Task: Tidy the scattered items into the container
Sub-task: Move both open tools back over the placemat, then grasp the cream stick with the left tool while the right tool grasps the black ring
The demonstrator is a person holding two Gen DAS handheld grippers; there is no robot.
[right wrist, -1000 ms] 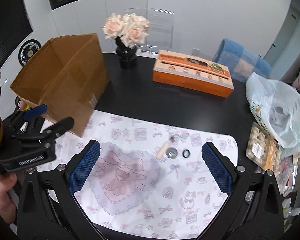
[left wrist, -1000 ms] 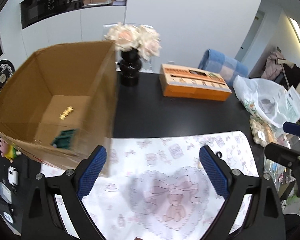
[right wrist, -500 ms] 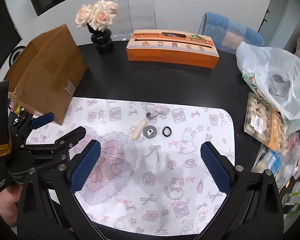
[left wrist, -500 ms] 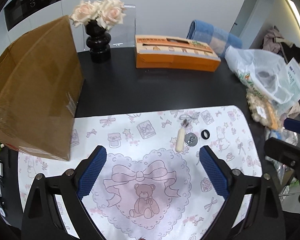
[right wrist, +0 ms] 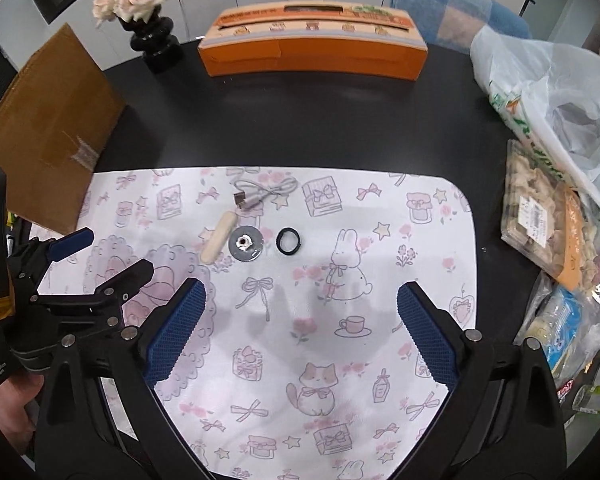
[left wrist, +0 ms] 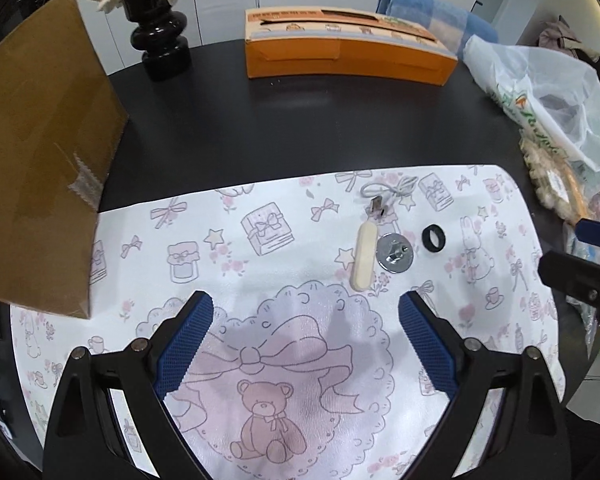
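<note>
Metal disc [left wrist: 395, 251], rubbery black ring [left wrist: 433, 237] and pale stick [left wrist: 364, 255] are being shown on a glossy patterned mat [left wrist: 284, 240]. Left gripper [left wrist: 306, 346] and right gripper [right wrist: 300, 334] are being held wide apart, empty, touching nothing.

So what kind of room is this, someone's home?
Probably a home dining area, or a kitchen corner. A black table carries a vase of pale roses, a plastic shopping bag with packaged snacks beside it, and a cartoon-printed placemat. Built-in white cabinets stand behind.
</note>
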